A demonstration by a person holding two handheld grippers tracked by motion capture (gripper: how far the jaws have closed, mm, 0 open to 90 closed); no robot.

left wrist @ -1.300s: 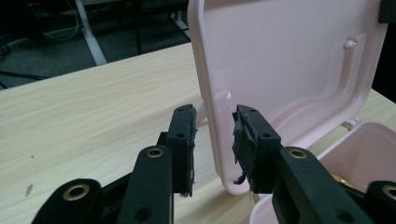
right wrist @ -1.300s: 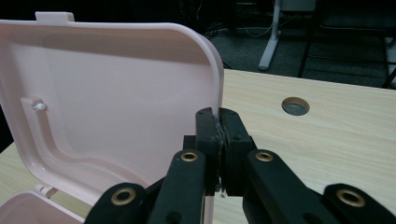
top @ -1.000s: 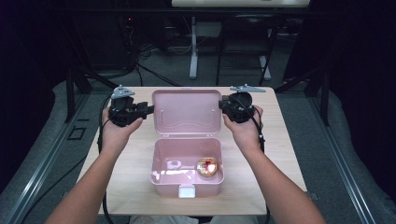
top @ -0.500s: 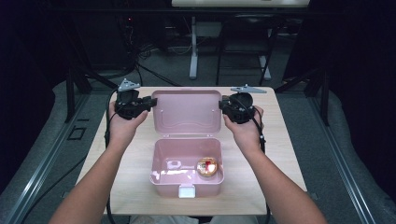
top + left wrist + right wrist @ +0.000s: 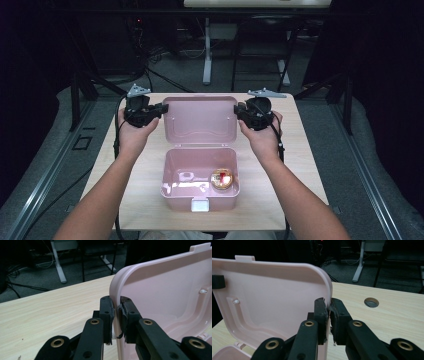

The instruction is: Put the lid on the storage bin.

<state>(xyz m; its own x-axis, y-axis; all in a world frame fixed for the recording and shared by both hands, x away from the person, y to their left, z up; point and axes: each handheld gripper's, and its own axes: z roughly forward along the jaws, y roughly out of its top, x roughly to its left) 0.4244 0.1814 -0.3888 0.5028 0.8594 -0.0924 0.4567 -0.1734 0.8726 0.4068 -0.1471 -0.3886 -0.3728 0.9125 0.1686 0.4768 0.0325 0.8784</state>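
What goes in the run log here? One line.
left gripper: jaws just closing on lid left edge | right gripper: shut on right edge | box: open, round item inside

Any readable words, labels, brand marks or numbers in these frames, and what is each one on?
None can be read.
pink box: plain, no print; the white latch tab at its front is blank.
lid: only moulded ridges, no lettering.
round wrapped item inside the box: red and gold pattern, too small and blurred to read.
table: bare wood grain.
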